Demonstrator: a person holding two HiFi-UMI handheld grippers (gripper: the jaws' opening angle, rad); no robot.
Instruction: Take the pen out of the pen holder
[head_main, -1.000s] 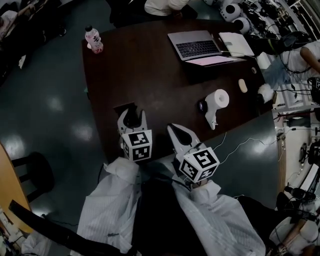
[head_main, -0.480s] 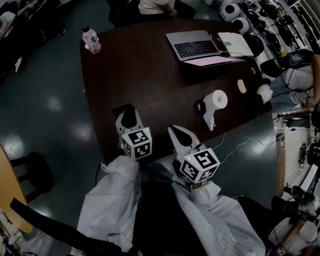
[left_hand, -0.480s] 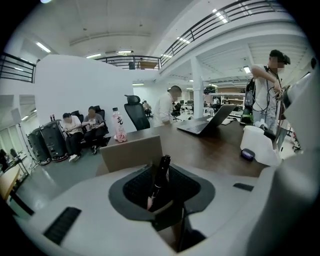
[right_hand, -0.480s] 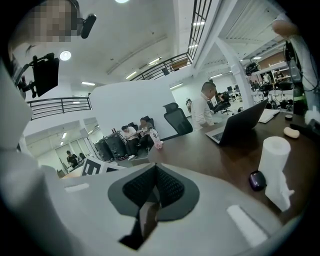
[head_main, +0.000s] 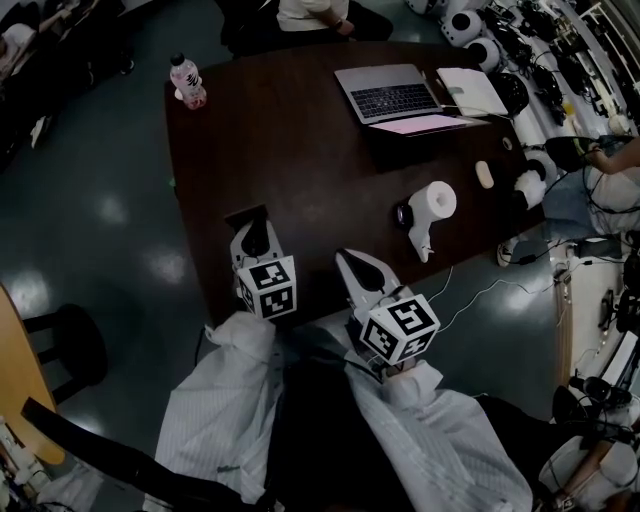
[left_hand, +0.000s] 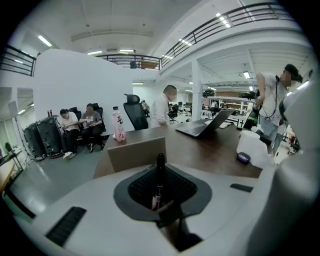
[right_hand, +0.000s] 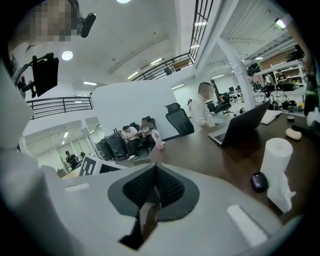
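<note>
- Table (head_main: 300, 130): holder (left_hand: 136, 152) at its near left edge.
- Right gripper (head_main: 352, 262): jaws pressed together, empty, idle beside the left.
- Left gripper (head_main: 254, 240): over holder, jaws closing on upright pen (left_hand: 160, 167). Grasp step.
- Next, likely: firm pinch, then a straight lift clear of holder.

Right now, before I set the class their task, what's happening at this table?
A person works two handheld grippers at a dark table. The left gripper is at the pen holder, its jaws closing on the upright pen between them. The right gripper hangs alongside, shut and empty. The pen does not look lifted out yet.
</note>
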